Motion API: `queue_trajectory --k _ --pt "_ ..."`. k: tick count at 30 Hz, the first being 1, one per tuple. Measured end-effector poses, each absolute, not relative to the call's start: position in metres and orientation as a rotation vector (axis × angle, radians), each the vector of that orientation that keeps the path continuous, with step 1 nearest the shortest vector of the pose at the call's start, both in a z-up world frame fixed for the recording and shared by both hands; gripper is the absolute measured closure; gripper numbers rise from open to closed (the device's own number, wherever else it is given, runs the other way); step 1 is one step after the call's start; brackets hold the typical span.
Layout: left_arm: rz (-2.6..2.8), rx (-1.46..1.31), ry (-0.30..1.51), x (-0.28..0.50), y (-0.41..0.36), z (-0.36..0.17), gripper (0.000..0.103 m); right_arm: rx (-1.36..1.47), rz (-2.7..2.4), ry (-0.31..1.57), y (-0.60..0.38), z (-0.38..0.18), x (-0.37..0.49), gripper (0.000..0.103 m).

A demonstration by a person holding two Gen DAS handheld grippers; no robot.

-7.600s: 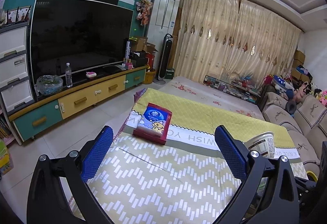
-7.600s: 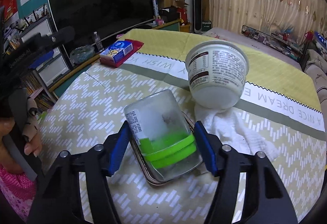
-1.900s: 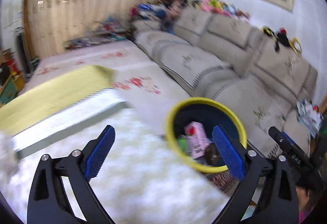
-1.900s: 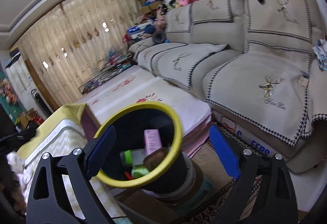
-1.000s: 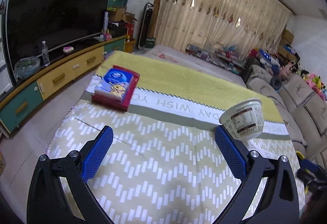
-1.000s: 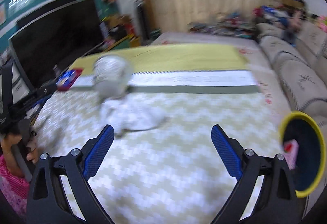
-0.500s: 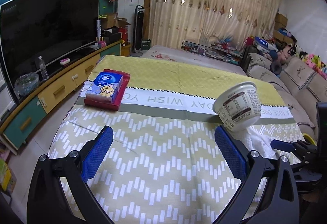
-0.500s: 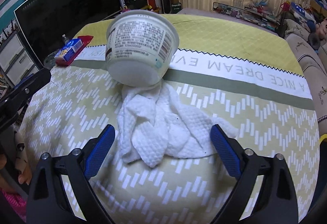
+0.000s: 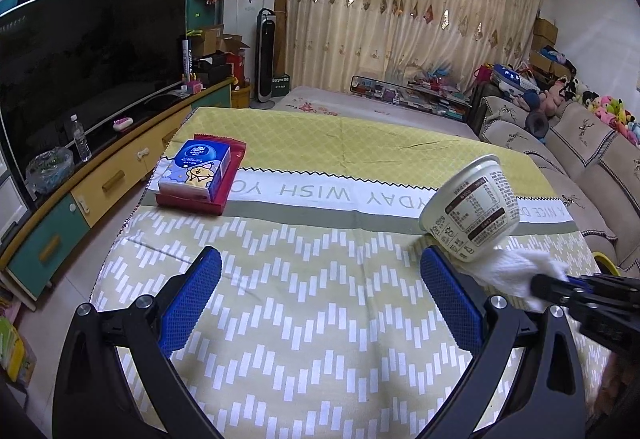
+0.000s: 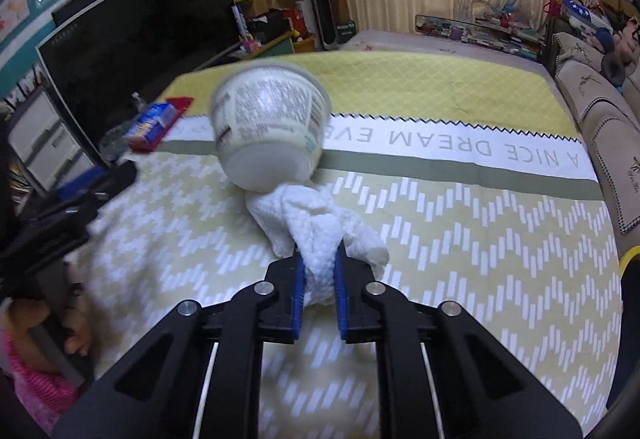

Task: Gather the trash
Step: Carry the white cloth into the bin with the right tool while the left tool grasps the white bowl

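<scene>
Two wrist cameras over one table
Both look down, forward, sharing the tilted white cup (image 9: 472,209) (image 10: 269,123); right camera nearer

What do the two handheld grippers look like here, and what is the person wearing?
Both the left gripper and the right gripper have black plastic frames with forked arms, silver round bolts at the pivots, and blue textured pads on the fingers. The person's sleeve is pink.

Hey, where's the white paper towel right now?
In the right wrist view the crumpled paper towel lies mid-table on the patterned tablecloth, pinched by the right tool, its far end under the tilted white cup.
</scene>
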State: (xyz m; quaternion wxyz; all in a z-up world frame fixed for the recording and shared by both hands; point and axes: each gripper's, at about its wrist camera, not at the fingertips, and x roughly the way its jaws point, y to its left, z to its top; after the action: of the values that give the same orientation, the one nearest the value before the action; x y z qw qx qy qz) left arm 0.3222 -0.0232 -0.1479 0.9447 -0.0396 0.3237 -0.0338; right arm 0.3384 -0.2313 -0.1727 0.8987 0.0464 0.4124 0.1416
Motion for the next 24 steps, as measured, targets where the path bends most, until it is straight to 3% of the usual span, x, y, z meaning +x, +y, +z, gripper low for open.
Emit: queue_trajectory --k 13,24 --pt "-0.074 -0.085 0.654 0.32 -0.024 -0.146 0.005 0.161 0.318 0.816 -0.261 -0.146 0.267 0.091" --pt "-0.073 -0.074 0.655 0.319 -0.024 -0.143 0.005 0.303 0.086 0.797 -0.356 -0.157 0.238 0.091"
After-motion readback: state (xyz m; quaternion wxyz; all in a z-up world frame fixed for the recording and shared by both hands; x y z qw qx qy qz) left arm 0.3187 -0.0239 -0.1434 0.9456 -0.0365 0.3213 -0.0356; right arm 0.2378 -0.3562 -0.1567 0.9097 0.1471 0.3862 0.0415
